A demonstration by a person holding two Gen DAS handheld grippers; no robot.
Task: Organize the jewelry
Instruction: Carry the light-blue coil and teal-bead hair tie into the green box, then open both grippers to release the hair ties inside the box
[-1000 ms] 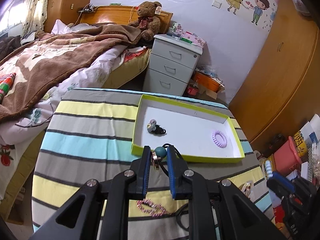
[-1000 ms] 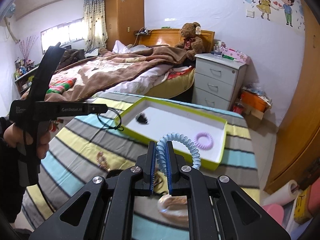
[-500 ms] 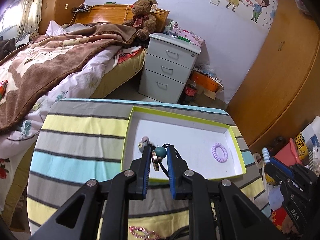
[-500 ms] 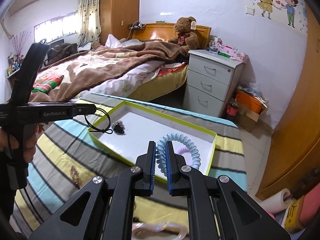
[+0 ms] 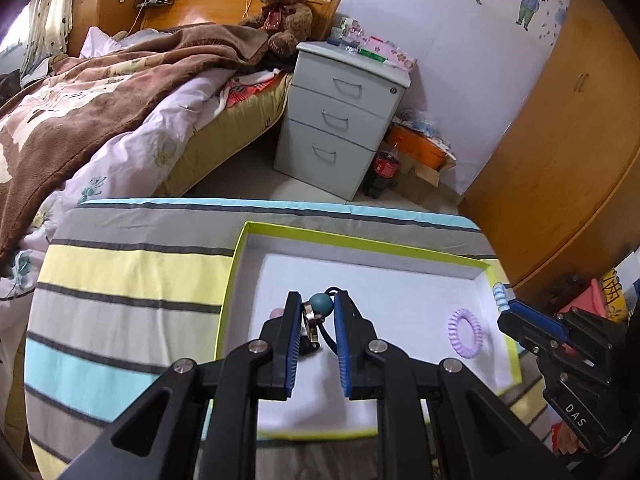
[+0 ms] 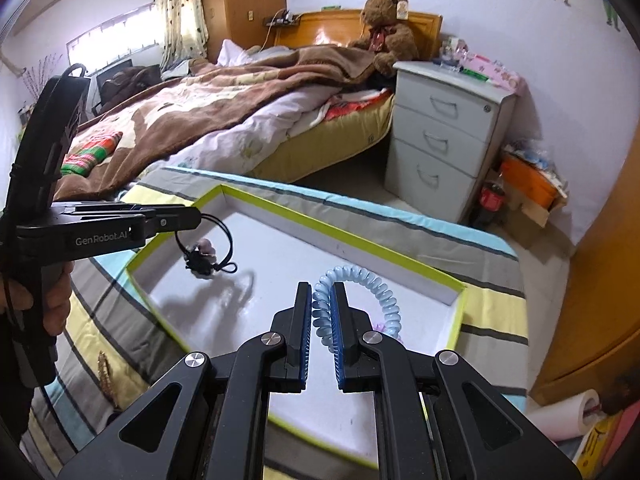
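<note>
- The left gripper (image 5: pixel 316 316) was clamped, jaws only slightly apart, on a black cord hair tie (image 5: pixel 321 305) bearing a teal bead and a metal ring.
- The right gripper (image 6: pixel 321 308) was fully closed on a light blue spiral hair tie (image 6: pixel 360 280), which arched up out of the jaws.
- A second earlier both grippers had been held back over the striped table (image 5: pixel 120 280), short of the box. Both had since travelled forward and slightly down, and each load now hung above the white floor of the green-rimmed box (image 5: pixel 360 240).
- Neither grip had altered during that travel.
- Inside the box, a purple spiral hair tie (image 5: pixel 465 332) lay near the right wall, and a dark piece with a pale pink part (image 6: pixel 202 256) lay near the left.
- A pink beaded piece (image 6: pixel 105 372) lay on the table outside the box, not yet collected.
- Judgement: transport was nearly complete; the next step called for opening each gripper to drop its item in the box.
</note>
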